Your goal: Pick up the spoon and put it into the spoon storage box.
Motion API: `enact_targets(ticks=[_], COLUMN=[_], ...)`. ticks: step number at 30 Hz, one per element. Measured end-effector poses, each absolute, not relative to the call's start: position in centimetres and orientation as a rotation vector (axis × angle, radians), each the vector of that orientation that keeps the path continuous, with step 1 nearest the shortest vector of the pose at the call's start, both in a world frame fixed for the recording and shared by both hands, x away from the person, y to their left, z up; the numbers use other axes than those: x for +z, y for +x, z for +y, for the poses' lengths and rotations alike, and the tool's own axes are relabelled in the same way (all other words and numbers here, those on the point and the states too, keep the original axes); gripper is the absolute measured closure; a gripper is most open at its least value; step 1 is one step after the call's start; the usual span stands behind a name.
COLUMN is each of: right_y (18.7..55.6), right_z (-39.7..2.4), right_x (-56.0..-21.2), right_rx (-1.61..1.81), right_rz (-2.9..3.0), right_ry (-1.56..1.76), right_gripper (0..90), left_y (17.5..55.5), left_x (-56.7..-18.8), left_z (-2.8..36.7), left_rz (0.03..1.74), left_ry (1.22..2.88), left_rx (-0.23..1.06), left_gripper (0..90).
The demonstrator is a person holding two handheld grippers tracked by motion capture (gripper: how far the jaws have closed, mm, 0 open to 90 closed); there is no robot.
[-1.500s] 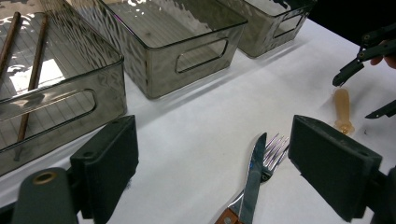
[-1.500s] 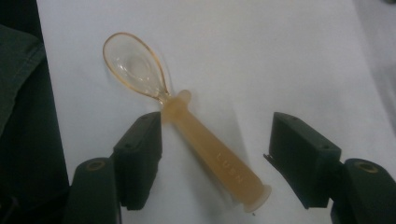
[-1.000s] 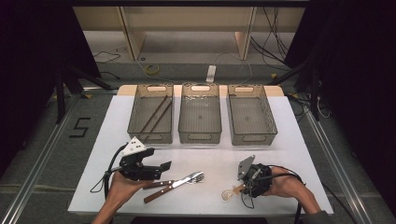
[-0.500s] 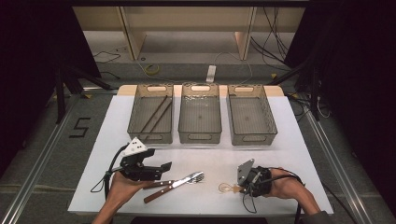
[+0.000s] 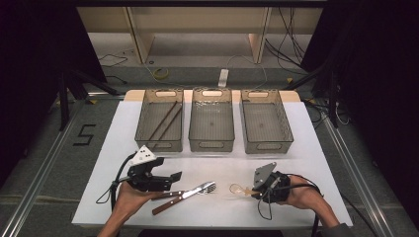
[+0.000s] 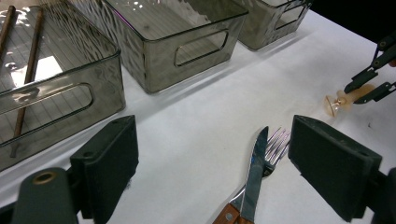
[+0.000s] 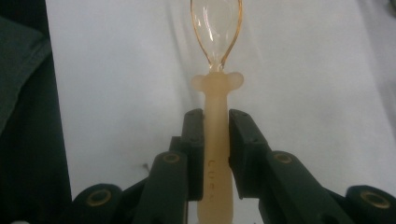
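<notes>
A spoon [image 7: 216, 93] with a pale orange handle and a clear bowl lies on the white table [image 5: 306, 148], bowl pointing left in the high view. My right gripper [image 7: 215, 116] has just been closing and is now shut on the spoon's handle, with both pads pressing its sides. From above, the right gripper [image 5: 254, 192] sits at the front right with the spoon [image 5: 237, 188] sticking out of it. My left gripper [image 5: 170, 181] rests at the front left, open and holding nothing. A wooden-handled knife [image 6: 257, 163] and fork [image 6: 275, 142] lie just ahead of its jaws.
Three grey see-through bins stand in a row at the back: the left bin [image 5: 158, 145] holds two brown sticks [image 5: 168, 118]; the middle bin [image 5: 211, 144] and right bin [image 5: 264, 146] look bare. Cables trail from both grippers near the table's front edge.
My right gripper has edged slightly toward the spoon and closed on its handle. The left hand, the knife and the fork have stayed put.
</notes>
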State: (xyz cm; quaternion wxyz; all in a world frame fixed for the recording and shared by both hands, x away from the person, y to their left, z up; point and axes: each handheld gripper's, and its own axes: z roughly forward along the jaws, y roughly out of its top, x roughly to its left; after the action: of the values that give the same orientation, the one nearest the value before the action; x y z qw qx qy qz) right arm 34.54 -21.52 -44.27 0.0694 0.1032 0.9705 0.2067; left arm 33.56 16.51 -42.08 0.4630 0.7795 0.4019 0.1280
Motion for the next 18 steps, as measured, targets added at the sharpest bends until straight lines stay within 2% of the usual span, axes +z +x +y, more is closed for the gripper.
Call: enact_targets(ticks=[18], right_y=[36.5], right_z=[-22.6], right_x=[-41.7], right_rx=[0.962], right_rz=[2.829], right_ry=[0.543], right_gripper=[78.0], left_y=[33.5], left_x=[-42.0], left_z=[16.4], left_rz=[0.984], left_ry=[1.907], left_rx=[0.31], left_gripper=[15.5])
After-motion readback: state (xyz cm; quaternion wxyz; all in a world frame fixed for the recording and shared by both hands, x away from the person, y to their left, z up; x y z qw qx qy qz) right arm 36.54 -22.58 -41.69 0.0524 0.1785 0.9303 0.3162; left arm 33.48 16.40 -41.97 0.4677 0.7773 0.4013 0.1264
